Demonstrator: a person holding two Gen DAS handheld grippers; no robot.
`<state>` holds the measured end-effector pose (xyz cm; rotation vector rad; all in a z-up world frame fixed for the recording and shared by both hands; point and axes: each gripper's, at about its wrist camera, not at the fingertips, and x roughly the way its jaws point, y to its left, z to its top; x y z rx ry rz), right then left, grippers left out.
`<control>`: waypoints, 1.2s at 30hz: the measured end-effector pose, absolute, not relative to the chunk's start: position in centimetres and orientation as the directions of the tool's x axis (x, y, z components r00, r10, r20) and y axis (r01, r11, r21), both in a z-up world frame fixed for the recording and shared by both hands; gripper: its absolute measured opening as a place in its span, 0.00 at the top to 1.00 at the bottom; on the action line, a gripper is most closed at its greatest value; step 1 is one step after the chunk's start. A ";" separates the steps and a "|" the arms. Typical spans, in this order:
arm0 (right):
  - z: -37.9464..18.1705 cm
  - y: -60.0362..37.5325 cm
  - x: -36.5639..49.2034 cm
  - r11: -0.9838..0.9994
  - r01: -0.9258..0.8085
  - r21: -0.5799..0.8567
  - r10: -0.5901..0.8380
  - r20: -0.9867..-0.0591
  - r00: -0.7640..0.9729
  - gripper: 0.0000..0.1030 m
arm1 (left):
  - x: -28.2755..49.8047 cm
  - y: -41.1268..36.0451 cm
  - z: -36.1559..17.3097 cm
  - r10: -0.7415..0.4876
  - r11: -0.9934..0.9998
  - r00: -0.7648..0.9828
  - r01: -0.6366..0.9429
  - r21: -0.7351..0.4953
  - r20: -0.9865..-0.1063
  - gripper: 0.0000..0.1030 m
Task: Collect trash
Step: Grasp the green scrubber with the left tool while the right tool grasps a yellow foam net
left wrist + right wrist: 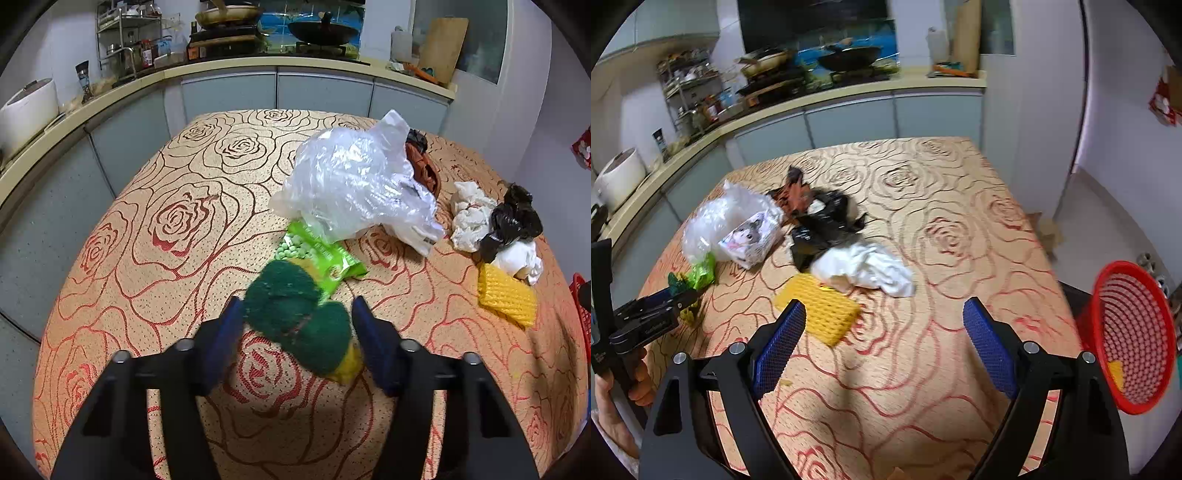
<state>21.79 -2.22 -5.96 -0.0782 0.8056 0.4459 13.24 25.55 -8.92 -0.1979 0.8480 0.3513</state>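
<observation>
Green-yellow scouring sponge (299, 325) tilted; red basket (1134, 343) beside table.

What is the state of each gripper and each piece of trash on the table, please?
left gripper: around the green sponge, contact unclear
right gripper: open, empty
clear plastic bag: crumpled, on the table
green pea packet: lying flat
yellow foam net: lying flat
black bag: crumpled
white tissue: crumpled
red basket: tilted, nearly empty

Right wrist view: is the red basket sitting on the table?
No. The red basket hangs off the table's right edge, tilted with its mouth facing the camera.
</observation>
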 end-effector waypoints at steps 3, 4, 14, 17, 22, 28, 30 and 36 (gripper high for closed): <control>-6.8 -0.9 22.1 0.891 -0.443 0.099 0.371 -0.721 0.585 0.18 | 13.0 25.8 -9.0 0.220 0.926 0.616 -0.376 -0.036 -0.757 0.50; -7.2 -0.3 22.2 0.886 -0.454 0.096 0.374 -0.727 0.576 0.18 | 12.9 25.8 -9.0 0.220 0.927 0.618 -0.374 -0.036 -0.755 0.51; -9.6 3.2 23.1 0.853 -0.516 0.085 0.391 -0.758 0.522 0.18 | 11.6 25.5 -7.7 0.214 0.937 0.653 -0.349 -0.037 -0.726 0.55; -10.0 3.7 23.4 0.845 -0.526 0.091 0.398 -0.765 0.507 0.19 | 11.2 25.6 -7.1 0.211 0.936 0.665 -0.349 -0.049 -0.716 0.55; -10.8 4.5 23.7 0.834 -0.543 0.093 0.399 -0.782 0.479 0.33 | 11.1 25.7 -6.5 0.214 0.935 0.673 -0.351 -0.051 -0.708 0.55; -10.8 4.7 23.4 0.824 -0.560 0.088 0.408 -0.779 0.476 0.52 | 11.0 25.8 -6.5 0.215 0.932 0.672 -0.358 -0.056 -0.709 0.55; -10.8 4.7 23.3 0.819 -0.567 0.087 0.411 -0.779 0.474 0.60 | 10.9 25.8 -6.5 0.216 0.932 0.671 -0.359 -0.055 -0.709 0.55; -10.6 4.5 22.7 0.811 -0.577 0.096 0.425 -0.775 0.468 0.76 | 10.5 25.8 -6.3 0.223 0.929 0.670 -0.367 -0.055 -0.708 0.55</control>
